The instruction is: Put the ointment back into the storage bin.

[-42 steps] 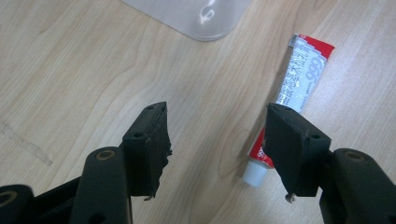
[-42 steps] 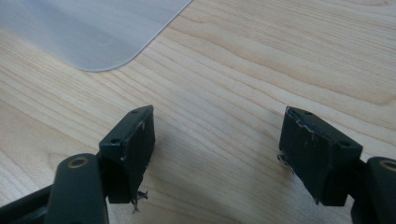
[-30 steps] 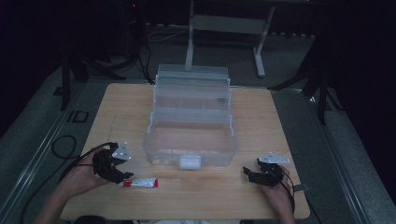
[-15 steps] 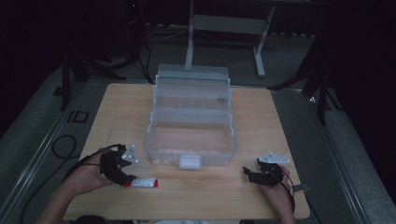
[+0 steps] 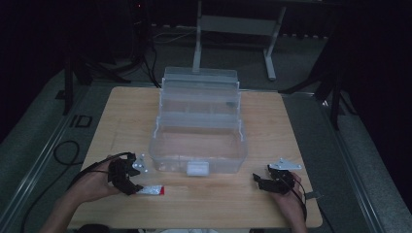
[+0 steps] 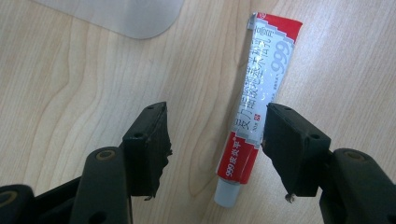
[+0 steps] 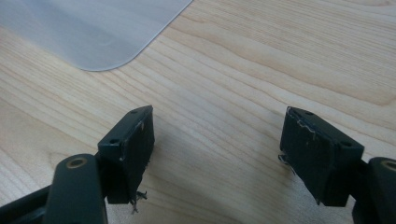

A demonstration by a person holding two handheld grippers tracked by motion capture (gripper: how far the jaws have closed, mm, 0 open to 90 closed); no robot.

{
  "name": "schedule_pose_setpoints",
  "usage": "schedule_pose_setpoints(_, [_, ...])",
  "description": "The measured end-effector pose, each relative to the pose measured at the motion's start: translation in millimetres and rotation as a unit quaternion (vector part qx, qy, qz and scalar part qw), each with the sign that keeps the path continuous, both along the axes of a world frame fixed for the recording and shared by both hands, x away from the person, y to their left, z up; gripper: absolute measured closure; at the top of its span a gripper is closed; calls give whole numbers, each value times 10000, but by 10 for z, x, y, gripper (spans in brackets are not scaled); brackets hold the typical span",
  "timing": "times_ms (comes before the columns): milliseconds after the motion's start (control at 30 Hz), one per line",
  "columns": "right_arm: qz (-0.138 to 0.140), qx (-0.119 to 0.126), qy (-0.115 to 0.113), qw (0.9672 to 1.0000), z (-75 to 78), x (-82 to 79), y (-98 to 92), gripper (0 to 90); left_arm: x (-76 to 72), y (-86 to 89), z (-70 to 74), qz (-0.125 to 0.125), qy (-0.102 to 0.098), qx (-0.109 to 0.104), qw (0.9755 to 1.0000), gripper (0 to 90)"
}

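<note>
A red and white tube (image 6: pixel 256 102) marked 999 lies flat on the wooden table (image 5: pixel 204 204), its white cap toward me. My left gripper (image 6: pixel 215 140) is open low over the table, and the tube's lower half lies between its jaws, close against the right one. From above, the left gripper (image 5: pixel 130 180) sits at the front left with the tube (image 5: pixel 151 190) just to its right. The right gripper (image 7: pixel 217 149) is open over bare wood, nothing between its jaws. In the high view the right gripper (image 5: pixel 265 183) rests at the front right.
A clear plastic box (image 5: pixel 199 131) with stepped trays folded open stands mid-table, its white latch (image 5: pixel 197 169) facing me. A corner of the box (image 7: pixel 88 32) lies ahead of the right gripper. A metal stand (image 5: pixel 233 24) is behind the table.
My left gripper has moved right and toward the tube, so the tube now lies between its open jaws. The right gripper has stayed still.
</note>
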State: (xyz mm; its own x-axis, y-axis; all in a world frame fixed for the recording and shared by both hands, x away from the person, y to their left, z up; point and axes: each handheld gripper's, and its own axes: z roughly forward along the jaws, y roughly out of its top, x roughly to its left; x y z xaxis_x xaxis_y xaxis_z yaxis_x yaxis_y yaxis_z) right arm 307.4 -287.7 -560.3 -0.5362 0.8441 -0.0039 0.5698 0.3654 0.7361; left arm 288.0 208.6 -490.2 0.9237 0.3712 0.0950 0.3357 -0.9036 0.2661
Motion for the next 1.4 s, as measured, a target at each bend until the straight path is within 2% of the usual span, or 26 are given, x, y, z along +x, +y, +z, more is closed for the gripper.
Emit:
schedule_pose_setpoints(933, [-1,0,2,10000,0,0,0,258,86,-124,-116,-163,250,515,9982,423])
schedule_pose_setpoints(1400, [1,-1,0,10000,0,0,0,258,102,-190,-156,-235,353,471,9980,422])
